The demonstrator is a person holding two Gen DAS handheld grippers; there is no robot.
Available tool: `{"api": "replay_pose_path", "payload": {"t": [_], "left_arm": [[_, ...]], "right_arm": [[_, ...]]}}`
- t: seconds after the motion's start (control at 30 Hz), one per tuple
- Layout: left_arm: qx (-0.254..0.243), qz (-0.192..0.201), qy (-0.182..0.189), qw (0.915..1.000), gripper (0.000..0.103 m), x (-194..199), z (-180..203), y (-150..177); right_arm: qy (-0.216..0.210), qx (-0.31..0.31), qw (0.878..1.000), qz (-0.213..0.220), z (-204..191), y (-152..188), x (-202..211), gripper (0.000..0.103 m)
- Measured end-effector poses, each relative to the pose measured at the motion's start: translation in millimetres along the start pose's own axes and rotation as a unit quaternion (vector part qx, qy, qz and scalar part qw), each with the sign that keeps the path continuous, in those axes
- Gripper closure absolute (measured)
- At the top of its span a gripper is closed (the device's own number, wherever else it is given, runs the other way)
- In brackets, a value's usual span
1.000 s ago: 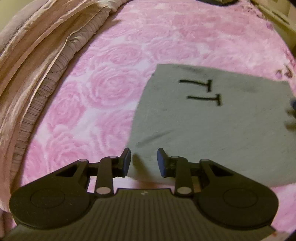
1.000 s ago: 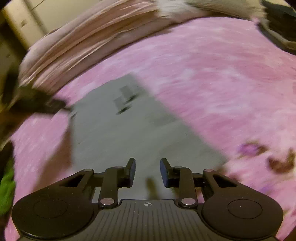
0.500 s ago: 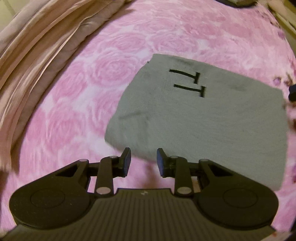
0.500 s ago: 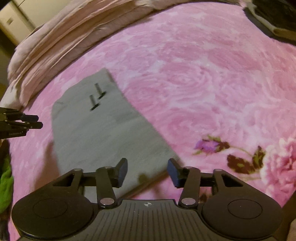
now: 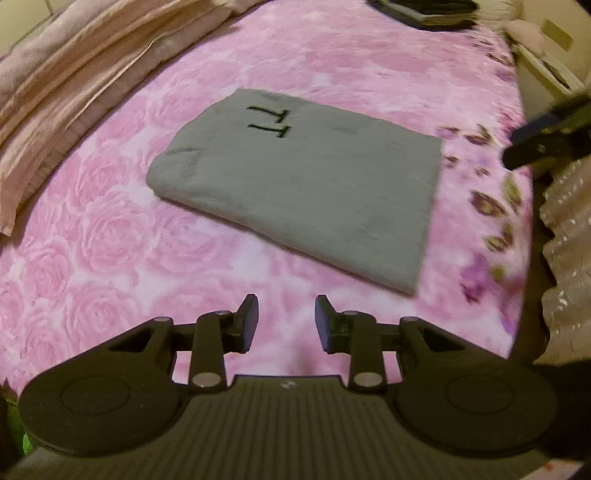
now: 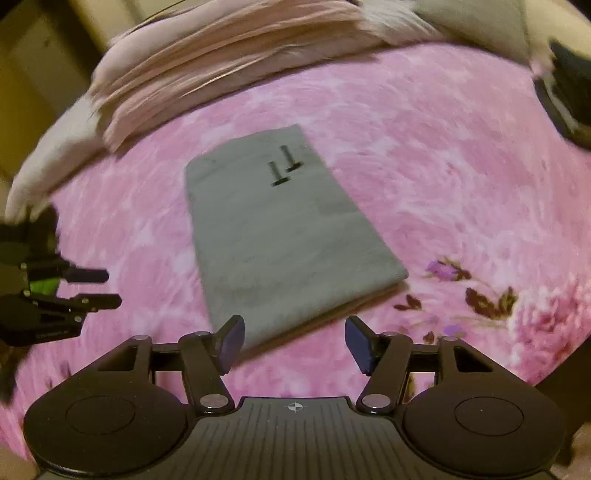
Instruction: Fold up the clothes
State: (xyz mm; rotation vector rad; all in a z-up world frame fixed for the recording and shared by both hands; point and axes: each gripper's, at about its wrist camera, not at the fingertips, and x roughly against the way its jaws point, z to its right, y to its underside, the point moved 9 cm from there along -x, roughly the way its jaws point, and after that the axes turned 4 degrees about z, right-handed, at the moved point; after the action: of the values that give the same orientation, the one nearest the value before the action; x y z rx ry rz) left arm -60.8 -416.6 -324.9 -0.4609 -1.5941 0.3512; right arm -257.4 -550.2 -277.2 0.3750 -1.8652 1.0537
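Note:
A grey garment [image 5: 303, 184] folded into a flat rectangle, with two black T marks, lies on the pink rose bedspread [image 5: 110, 277]. My left gripper [image 5: 286, 314] hovers over bare bedspread short of the garment's near edge, its jaws narrowly apart and opening, nothing between them. In the right wrist view the garment [image 6: 277, 240] lies just beyond my right gripper [image 6: 294, 332], whose jaws are opening wide and hold nothing. The left gripper [image 6: 92, 288] shows at that view's left edge. The right gripper [image 5: 535, 144] shows at the left wrist view's right edge.
A bunched pale pink quilt [image 5: 74, 85] runs along the bed's far left side. A dark folded object [image 5: 424, 14] lies at the far end. The bed's edge and a lacy cloth [image 5: 565, 221] are at the right.
Both grippers have pulled back and risen away from the grey garment, which now lies free ahead of them. The right jaws have spread wider.

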Motion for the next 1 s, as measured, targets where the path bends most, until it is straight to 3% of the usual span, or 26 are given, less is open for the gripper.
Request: {"api": "replay_pose_path", "payload": {"t": [0.23,0.47,0.77,0.83,0.9,1.0], "left_arm": [[0.006,0.024,0.002,0.9997,0.072,30.8,25.7,24.5],[0.018,0.036,-0.006,0.9992,0.069,39.8,35.6,31.3],[0.005,0.017,-0.025,0.9995,0.064,8.4,40.4,18.4],[-0.003,0.009,-0.03,0.9995,0.063,-3.1,43.3,12.9],[-0.027,0.007,-0.04,0.9988,0.061,-16.0,51.4,7.3],[-0.072,0.008,-0.044,0.9964,0.057,-35.6,76.4,3.0]], "right_arm": [[0.004,0.052,0.999,0.01,-26.1,8.4,29.8,0.044],[0.008,0.105,0.994,0.004,-24.1,9.3,42.1,0.042],[-0.017,0.175,0.983,-0.046,2.8,33.3,-16.1,0.04],[-0.014,0.237,0.97,-0.049,10.5,37.7,-31.9,0.04],[-0.01,0.321,0.946,-0.044,18.9,42.1,-45.6,0.04],[-0.008,0.449,0.893,-0.024,32.5,49.1,-67.1,0.04]]}}
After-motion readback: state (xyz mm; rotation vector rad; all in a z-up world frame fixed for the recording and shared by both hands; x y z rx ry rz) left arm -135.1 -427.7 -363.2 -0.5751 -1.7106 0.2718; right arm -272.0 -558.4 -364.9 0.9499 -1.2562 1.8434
